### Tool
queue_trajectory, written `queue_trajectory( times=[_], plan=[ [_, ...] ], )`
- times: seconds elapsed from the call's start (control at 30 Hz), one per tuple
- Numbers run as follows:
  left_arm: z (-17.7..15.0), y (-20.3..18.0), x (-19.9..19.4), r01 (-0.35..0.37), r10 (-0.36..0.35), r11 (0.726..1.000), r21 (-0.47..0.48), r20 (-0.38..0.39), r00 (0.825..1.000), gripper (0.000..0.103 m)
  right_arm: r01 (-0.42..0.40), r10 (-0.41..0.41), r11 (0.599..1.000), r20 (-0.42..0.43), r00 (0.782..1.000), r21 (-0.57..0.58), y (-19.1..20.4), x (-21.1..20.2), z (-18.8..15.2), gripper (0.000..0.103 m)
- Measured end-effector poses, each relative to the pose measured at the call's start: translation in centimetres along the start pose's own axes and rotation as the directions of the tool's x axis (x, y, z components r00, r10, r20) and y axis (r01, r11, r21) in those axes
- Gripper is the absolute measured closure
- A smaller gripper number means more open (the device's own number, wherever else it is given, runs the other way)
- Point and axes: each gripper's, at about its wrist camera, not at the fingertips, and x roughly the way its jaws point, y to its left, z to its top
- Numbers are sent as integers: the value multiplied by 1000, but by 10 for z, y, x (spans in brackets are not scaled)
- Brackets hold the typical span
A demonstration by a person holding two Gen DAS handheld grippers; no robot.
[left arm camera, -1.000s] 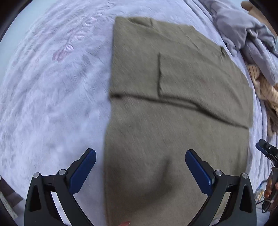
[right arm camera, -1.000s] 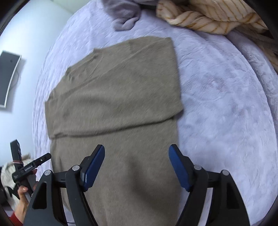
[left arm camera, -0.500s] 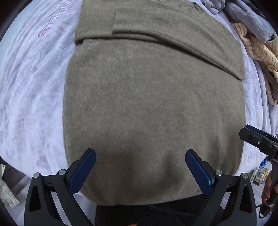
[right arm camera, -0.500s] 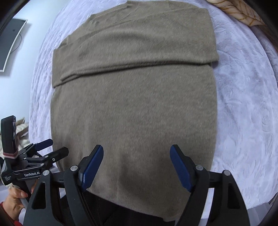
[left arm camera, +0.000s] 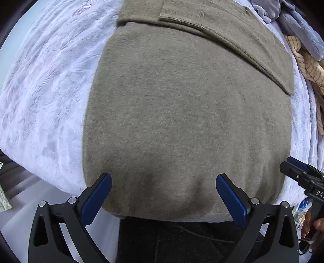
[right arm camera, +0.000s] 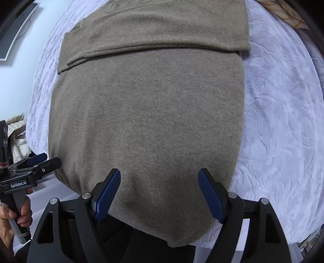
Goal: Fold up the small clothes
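Note:
An olive-brown knit sweater (left arm camera: pixel 182 113) lies flat on a white bed cover (left arm camera: pixel 46 97), its sleeves folded across the far part (right arm camera: pixel 154 36). Its near hem hangs at the bed's front edge. My left gripper (left arm camera: pixel 163 182) is open, its blue fingers (left arm camera: pixel 97 198) just above the hem at the sweater's near left part. My right gripper (right arm camera: pixel 159 178) is open over the hem at the near right part, empty. Each gripper shows at the edge of the other's view: the right gripper in the left wrist view (left arm camera: pixel 303 178), the left gripper in the right wrist view (right arm camera: pixel 30 168).
A grey garment (left arm camera: pixel 295 18) and a cream striped cloth (left arm camera: pixel 309 66) are heaped at the far right of the bed. The white bed cover (right arm camera: pixel 283 113) stretches to the right of the sweater. A dark framed panel (right arm camera: pixel 14 34) hangs on the left wall.
Both grippers have pulled back and come down toward the sweater's near hem at the bed's front edge. Both stayed open and empty.

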Motion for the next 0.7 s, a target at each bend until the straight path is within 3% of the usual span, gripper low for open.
queue_trajectory(
  times=[0.17, 0.47, 0.7],
  plan=[
    [-13, 15, 6, 21, -21, 1000, 15, 8, 1000, 0, 5, -5, 1000, 23, 1000, 27, -4, 2, -11, 21],
    [-55, 60, 16, 136, -139, 987, 80, 35, 990, 0, 7, -13, 994, 51, 999, 112, -13, 11, -50, 21],
    [-81, 94, 15, 137, -142, 984, 114, 37, 989, 0, -7, -5, 990, 81, 997, 144, -17, 8, -83, 22]
  ],
)
